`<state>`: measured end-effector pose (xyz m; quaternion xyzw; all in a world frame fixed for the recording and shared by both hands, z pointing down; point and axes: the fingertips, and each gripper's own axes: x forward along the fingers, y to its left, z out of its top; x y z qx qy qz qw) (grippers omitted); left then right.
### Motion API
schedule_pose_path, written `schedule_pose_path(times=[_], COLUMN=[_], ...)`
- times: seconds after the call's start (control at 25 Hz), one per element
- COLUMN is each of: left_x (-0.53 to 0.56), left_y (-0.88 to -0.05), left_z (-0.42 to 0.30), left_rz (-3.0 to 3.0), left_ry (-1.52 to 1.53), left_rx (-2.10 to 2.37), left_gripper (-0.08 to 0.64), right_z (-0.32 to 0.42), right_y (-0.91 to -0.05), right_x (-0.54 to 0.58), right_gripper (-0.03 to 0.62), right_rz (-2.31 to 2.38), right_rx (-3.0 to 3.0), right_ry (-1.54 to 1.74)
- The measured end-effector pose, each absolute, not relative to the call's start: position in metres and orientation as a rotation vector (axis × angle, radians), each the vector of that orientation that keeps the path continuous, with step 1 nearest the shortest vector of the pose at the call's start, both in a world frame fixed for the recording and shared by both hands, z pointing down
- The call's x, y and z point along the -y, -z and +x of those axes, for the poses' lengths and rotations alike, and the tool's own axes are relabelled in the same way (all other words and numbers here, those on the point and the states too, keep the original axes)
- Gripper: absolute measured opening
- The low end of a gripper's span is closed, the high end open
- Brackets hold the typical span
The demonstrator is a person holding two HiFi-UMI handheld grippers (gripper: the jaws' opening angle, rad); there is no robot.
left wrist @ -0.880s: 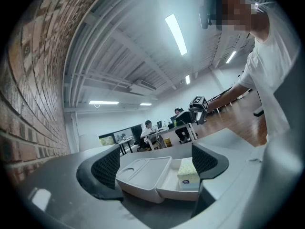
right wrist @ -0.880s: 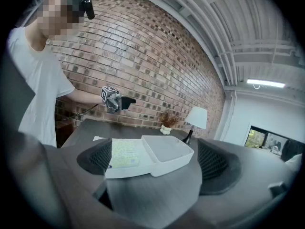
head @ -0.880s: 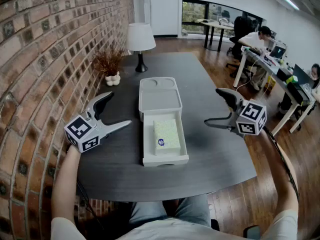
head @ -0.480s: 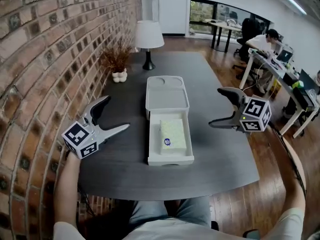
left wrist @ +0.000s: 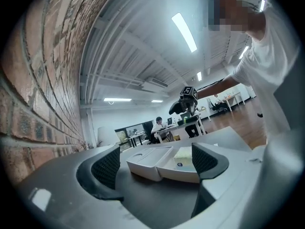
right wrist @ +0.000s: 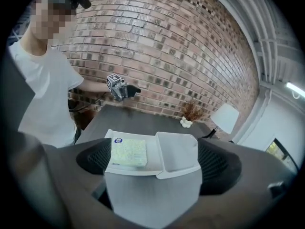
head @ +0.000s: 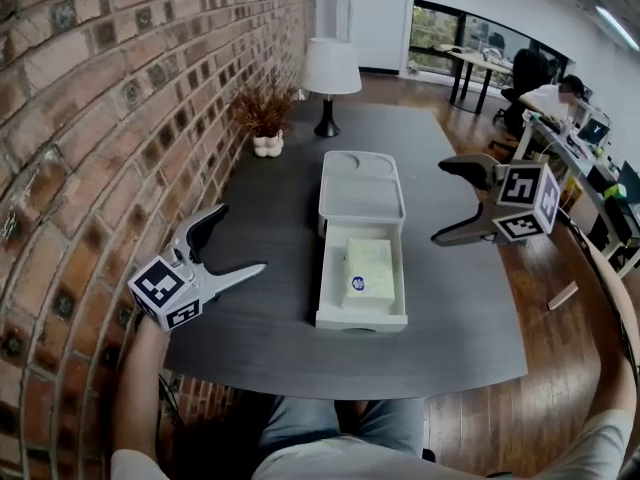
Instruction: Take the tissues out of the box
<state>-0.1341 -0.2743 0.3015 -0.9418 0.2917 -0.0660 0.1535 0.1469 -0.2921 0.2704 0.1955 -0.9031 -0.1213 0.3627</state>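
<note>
A white box (head: 362, 193) lies in the middle of the dark table, its drawer (head: 326, 288) pulled out toward me. A pale green tissue pack (head: 368, 266) with a blue round sticker lies flat in the drawer. My left gripper (head: 242, 238) hovers left of the drawer, open and empty, pointing at it. My right gripper (head: 441, 201) hangs to the right of the box, open and empty. Between the jaws of the left gripper (left wrist: 157, 163) I see the box (left wrist: 145, 159) and pack (left wrist: 183, 154). The right gripper (right wrist: 152, 161) frames the pack (right wrist: 128, 152) and the box (right wrist: 176, 149) from the other side.
A white lamp (head: 330, 73) and a dried plant with a small white vase (head: 265, 118) stand at the table's far end. A brick wall (head: 90, 138) runs along the left. Office desks with seated people (head: 560, 98) fill the back right. The table's front edge (head: 340, 380) is close to my lap.
My view has swung left, so everything sits further right in the frame. The right gripper has risen a little. The left gripper, the box and the tissue pack keep their places.
</note>
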Motion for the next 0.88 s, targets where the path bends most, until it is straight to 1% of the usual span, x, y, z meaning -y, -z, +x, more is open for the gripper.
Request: schedule_pose_path(times=[0.04,0.16,0.32,0.56,0.88], left_x=[0.272,0.267,0.259,0.249,0.242], left_y=[-0.302,-0.302,-0.300,-0.302,-0.318], left_z=[-0.137,-0.144,-0.150,-0.159,-0.166], left_rz=[-2.698,-2.695,-2.690,-2.695,-2.727], left_ry=[0.192,0.183,0.167,0.139,0.128], left_rx=[-0.845,-0.868,-0.883,-0.895,-0.899], left_gripper=[0.474,0.474,0.472,0.460,0.445], right_z=[0.143,0.127,0.103,0.074,0.075], right_y=[-0.266,-0.261,-0.273,-0.328,-0.423], right_x=[0.294,0.295,0.293,0.282,0.274], right_gripper=[0.575,0.617,0.617,0.617,0.617], right_rz=[0.492,0.452,0.382,0.261,0.239], right_rx=[2.314,2.292,2.232,2.144,2.012], right_ry=[0.311,0.272,0.245,0.180,0.058])
